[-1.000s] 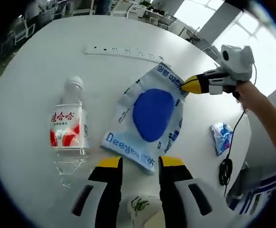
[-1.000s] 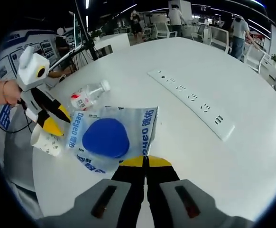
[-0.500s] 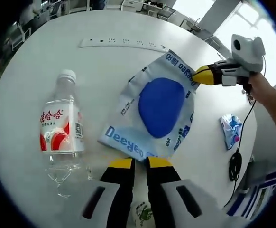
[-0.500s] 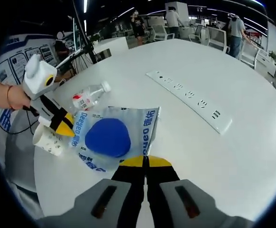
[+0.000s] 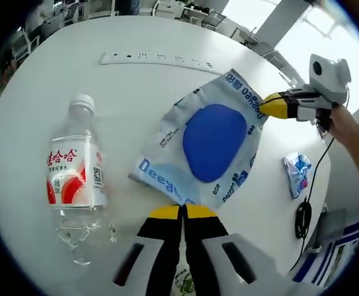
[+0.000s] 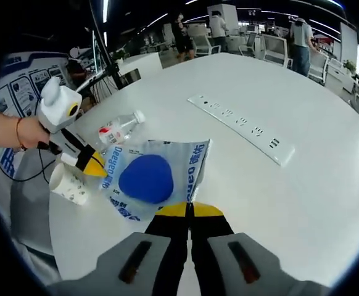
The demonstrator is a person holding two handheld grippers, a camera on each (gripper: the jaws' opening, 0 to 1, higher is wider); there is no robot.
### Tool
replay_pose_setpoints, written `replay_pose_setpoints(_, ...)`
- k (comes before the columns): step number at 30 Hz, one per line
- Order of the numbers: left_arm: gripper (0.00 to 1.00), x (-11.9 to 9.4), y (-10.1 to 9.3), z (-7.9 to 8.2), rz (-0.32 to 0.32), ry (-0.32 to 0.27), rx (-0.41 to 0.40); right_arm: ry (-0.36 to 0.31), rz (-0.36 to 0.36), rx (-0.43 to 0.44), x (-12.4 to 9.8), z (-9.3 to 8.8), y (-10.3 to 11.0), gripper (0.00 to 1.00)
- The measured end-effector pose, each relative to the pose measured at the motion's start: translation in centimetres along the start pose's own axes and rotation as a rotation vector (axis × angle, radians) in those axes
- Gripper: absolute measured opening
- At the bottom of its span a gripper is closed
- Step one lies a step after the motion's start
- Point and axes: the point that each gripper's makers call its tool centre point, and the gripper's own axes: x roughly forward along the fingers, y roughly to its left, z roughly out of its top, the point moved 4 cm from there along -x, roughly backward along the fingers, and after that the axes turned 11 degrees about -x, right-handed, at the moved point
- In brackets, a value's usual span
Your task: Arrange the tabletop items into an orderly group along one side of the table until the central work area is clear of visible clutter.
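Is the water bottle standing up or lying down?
Lying down. The clear plastic water bottle with the red and white label rests on its side on the round white table, its white cap pointing along the tabletop.

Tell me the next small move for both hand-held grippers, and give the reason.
Probably lift the Deeyeo bag together and carry it toward the water bottle. The left hand-held gripper is shut on its near edge, the right hand-held gripper on the opposite edge, and the bag lies mid-table.

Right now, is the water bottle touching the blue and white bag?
Apart. In the left gripper view, bare white table shows between the water bottle and the blue and white bag.
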Motion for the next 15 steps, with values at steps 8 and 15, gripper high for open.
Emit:
replay_pose_setpoints(8, 0.00, -0.2, -0.3, 0.1, -0.025, -0.002, -0.017, -0.026, -0.021, 0.056, -1.3, -0.4, 0.6, 0.00)
replay_pose_setpoints(15, 0.00, -1.0, -0.9, 0.6, -0.059, -0.020, -0.027, -0.071, -0.059, 0.119, -3.1, -0.5, 1.0, 0.00)
